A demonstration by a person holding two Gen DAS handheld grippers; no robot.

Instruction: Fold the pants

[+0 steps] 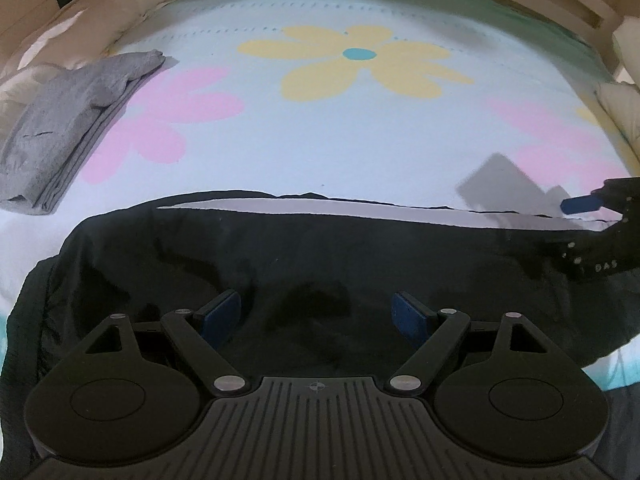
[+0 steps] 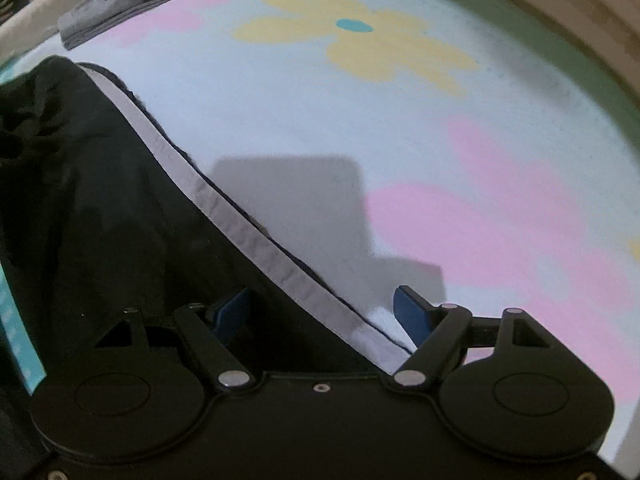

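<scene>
Black pants [image 1: 280, 256] with a grey side stripe [image 1: 360, 206] lie across the near part of a flowered bed sheet [image 1: 320, 132]. My left gripper [image 1: 318, 316] is open just above the black fabric, holding nothing. My right gripper [image 2: 322, 312] is open over the pants [image 2: 100, 200], its fingers on either side of the grey stripe [image 2: 248, 236]. It also shows in the left wrist view [image 1: 600, 208] at the pants' right end.
A folded grey garment [image 1: 68, 128] lies at the sheet's far left, also seen in the right wrist view [image 2: 132, 0]. Pale pillows or bedding [image 1: 60, 32] border the left, and white bedding [image 1: 624, 112] the right edge.
</scene>
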